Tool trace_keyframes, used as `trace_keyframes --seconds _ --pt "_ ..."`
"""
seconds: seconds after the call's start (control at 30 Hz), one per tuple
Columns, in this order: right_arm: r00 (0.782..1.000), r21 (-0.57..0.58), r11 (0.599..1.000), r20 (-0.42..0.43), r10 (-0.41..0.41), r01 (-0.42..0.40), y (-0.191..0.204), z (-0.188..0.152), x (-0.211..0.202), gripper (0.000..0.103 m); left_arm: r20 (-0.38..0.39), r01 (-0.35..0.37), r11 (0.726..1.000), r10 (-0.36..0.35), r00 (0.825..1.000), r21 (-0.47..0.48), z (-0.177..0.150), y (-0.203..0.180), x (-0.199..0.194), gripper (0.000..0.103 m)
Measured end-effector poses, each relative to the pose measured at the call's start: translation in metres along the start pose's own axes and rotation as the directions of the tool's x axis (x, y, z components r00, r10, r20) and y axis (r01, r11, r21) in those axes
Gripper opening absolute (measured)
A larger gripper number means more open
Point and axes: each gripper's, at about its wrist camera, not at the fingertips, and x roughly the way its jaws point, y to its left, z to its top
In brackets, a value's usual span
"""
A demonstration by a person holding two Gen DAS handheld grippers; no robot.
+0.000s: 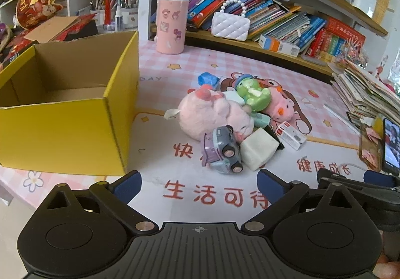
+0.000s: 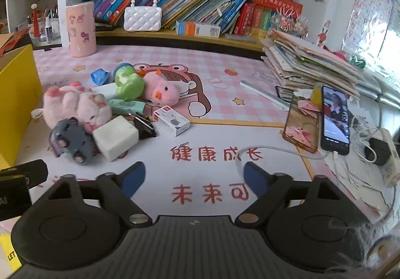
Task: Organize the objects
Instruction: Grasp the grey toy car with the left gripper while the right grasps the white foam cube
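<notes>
The toy pile (image 1: 232, 124) is what you have to sort, and it sits on the worktop (image 1: 155, 179) at the centre of the left wrist view, straight ahead of your left tongs (image 1: 200, 180). Those tongs stand wide apart with nothing between the blue pads. Your right tongs (image 2: 194, 176) also gape empty over bare mat; from them the pile lies off to the left of the frame, so your left hand has the straighter line.

Nearest the left tongs is the grey toy car (image 1: 223, 151), tipped on its side with its wheels showing, touching the white block (image 1: 258, 150) on its right. Behind them slumps the pink plush (image 1: 212, 114), then the green figure (image 1: 255, 96). The open yellow box (image 1: 70, 104) waits at the left of the frame, just beside the pile.
</notes>
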Motion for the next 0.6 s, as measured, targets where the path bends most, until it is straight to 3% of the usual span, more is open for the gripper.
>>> trace_keyframes --seconds 0.17,0.37,0.6 --pt "1.000 0.030 0.999 0.004 0.028 -0.028 -0.014 0.012 0.017 0.086 -0.012 -0.011 1.000 0.012 1.000 0.024 0.005 -0.013 0.009 0.091" --pt "0.997 0.062 0.995 0.006 0.083 -0.083 -0.024 0.025 0.030 0.079 -0.020 -0.021 0.999 0.022 1.000 0.031 0.014 -0.024 0.027 0.084" --pt "0.990 0.067 0.988 0.028 0.136 -0.138 -0.031 0.033 0.038 0.079 -0.073 -0.024 0.997 0.018 0.997 -0.077 0.030 -0.014 0.065 0.076"
